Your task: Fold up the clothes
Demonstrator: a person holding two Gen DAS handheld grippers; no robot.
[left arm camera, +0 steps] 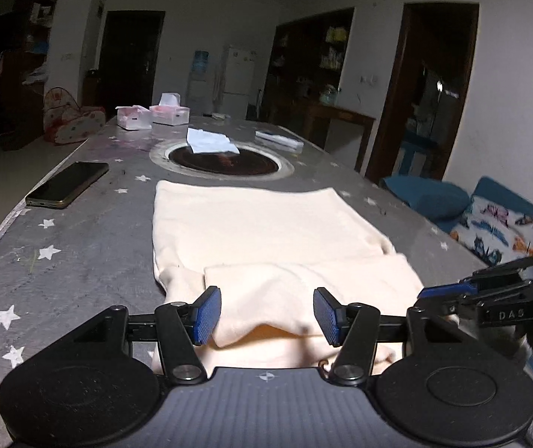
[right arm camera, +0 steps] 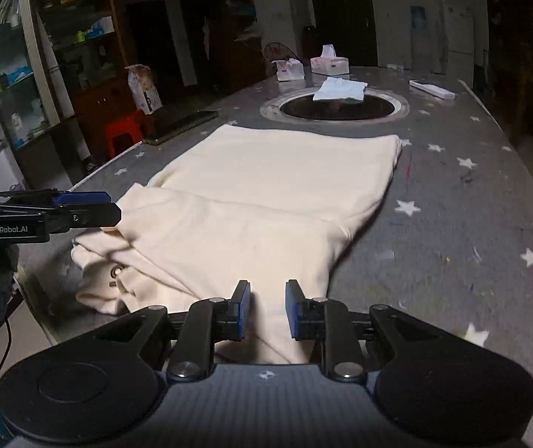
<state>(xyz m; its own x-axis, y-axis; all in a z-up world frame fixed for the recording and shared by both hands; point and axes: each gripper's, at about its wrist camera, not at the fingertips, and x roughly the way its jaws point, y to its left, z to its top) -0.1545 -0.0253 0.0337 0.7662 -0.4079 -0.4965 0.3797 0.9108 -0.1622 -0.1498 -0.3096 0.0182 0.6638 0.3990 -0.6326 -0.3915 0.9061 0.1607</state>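
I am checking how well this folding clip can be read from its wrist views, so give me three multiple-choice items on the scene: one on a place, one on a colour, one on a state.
1. Where does the phone lie?
A. on the cream garment
B. on the grey star-patterned table, apart from the garment
C. inside the round recess

2. What colour are the pads on the hand-held gripper fingers?
A. blue
B. red
C. white

3. How does the cream garment lie?
A. hanging off a chair
B. rolled into a ball
C. flat on the table, with its near part folded over on itself

Answers: 1 B, the phone rests on bare table beside the cloth's far corner. 2 A, both wrist views show blue pads. 3 C, the far part lies spread flat and a doubled layer lies across the near end.
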